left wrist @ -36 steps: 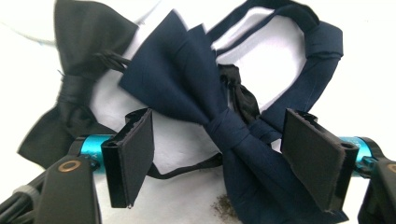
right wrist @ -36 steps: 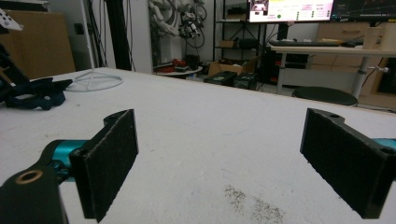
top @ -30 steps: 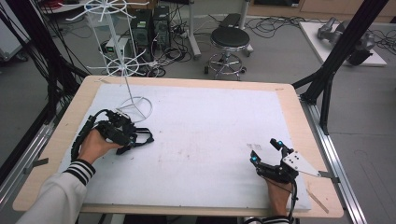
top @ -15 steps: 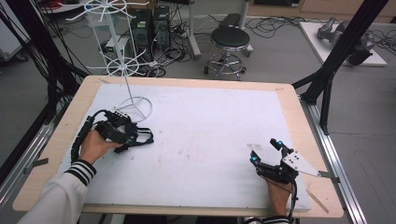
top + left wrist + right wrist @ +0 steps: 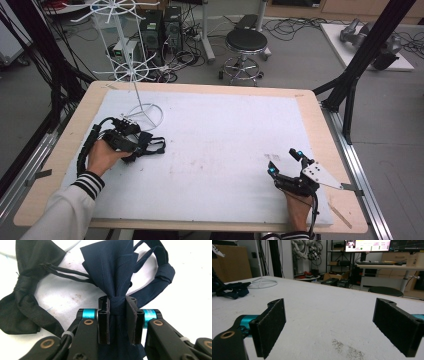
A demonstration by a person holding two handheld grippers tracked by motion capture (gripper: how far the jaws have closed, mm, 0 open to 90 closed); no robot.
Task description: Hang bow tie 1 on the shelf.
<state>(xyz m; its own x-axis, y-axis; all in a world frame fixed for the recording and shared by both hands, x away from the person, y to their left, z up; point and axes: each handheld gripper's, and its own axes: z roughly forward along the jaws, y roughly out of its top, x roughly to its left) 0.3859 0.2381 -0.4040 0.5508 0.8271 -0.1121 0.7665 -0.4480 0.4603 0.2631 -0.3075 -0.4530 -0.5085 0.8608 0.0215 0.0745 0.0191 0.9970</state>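
Two fingers [image 5: 103,320] pinching navy bow tie [image 5: 117,272] knot, black bow tie [image 5: 22,302] beside

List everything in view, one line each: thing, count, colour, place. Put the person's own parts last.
Navy bow tie: one, dark blue, on the table's left, knot clamped between the left gripper's jaws.
Black bow tie: one, black, lying beside the navy one.
Wire rack: one, white, standing at the table's far left corner.
Table: one, white mat on a wooden top.
Stool: one, black seat, on the floor beyond the table.
Computer towers: two, dark, on the floor behind the rack.
Left gripper: one, black with blue joints, shut on the navy tie.
Right gripper: one, black, jaws wide open, near right.
Striped sleeve: one, white and black, left arm.
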